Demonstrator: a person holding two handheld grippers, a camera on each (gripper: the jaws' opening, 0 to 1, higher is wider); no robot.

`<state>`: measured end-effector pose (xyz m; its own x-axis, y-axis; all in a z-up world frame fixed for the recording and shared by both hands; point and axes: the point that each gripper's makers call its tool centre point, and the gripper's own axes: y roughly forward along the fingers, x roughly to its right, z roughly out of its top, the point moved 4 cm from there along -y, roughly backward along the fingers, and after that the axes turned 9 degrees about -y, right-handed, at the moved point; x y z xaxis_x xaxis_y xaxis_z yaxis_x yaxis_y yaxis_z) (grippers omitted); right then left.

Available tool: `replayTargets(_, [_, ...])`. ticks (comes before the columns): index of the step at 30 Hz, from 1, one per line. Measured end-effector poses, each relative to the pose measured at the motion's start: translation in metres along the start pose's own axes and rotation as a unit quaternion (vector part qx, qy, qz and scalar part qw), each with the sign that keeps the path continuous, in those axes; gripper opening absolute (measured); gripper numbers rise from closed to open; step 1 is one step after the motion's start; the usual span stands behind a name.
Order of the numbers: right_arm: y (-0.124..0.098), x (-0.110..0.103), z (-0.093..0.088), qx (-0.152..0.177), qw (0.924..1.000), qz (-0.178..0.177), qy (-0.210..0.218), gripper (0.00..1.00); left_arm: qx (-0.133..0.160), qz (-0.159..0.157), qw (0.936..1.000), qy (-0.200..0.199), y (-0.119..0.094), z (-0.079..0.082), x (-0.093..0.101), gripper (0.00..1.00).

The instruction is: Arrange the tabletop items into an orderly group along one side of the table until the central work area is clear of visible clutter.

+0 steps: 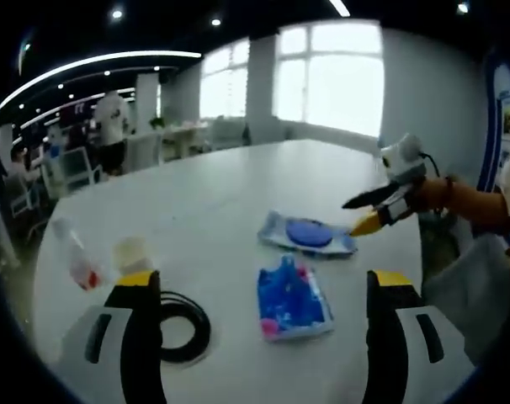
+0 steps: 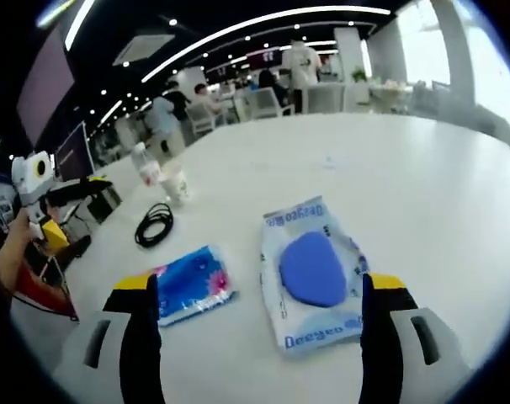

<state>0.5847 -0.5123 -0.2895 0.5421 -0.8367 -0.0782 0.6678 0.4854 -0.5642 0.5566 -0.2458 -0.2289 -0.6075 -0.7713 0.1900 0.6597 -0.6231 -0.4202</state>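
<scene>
While both sets of tongs hang wide apart above the white table (image 2: 440, 177), neither grasps or touches anything. Between the left tongs (image 1: 266, 290) lies a blue packet (image 1: 292, 300), long axis pointing away from them, with a black cable coil (image 1: 181, 326) just beside the left jaw. Between the right tongs (image 2: 259, 295) lies a wipes pack (image 2: 314, 271) with a blue flap, long axis running away toward the table's middle. Farther off stand a paper cup (image 2: 177, 184) and a clear bottle (image 2: 146, 168) close together. From the left view, the right tongs hover above the wipes pack's far edge.
</scene>
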Motion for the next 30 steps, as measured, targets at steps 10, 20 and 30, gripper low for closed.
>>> replayTargets(10, [-0.01,0.003,-0.02,-0.013,0.9992,-0.018,0.034,0.99,-0.004,-0.018,0.9998,-0.008,0.015,0.007,-0.002,0.99])
replayTargets(20, [-0.012,0.003,-0.035,-0.027,0.9975,-0.028,0.059,0.99,0.0,-0.034,0.9994,-0.011,0.038,0.017,-0.002,0.99])
replayTargets(30, [-0.01,0.01,-0.05,-0.044,0.9941,-0.044,0.089,0.99,-0.018,-0.044,0.9989,-0.002,0.07,0.021,-0.005,0.97])
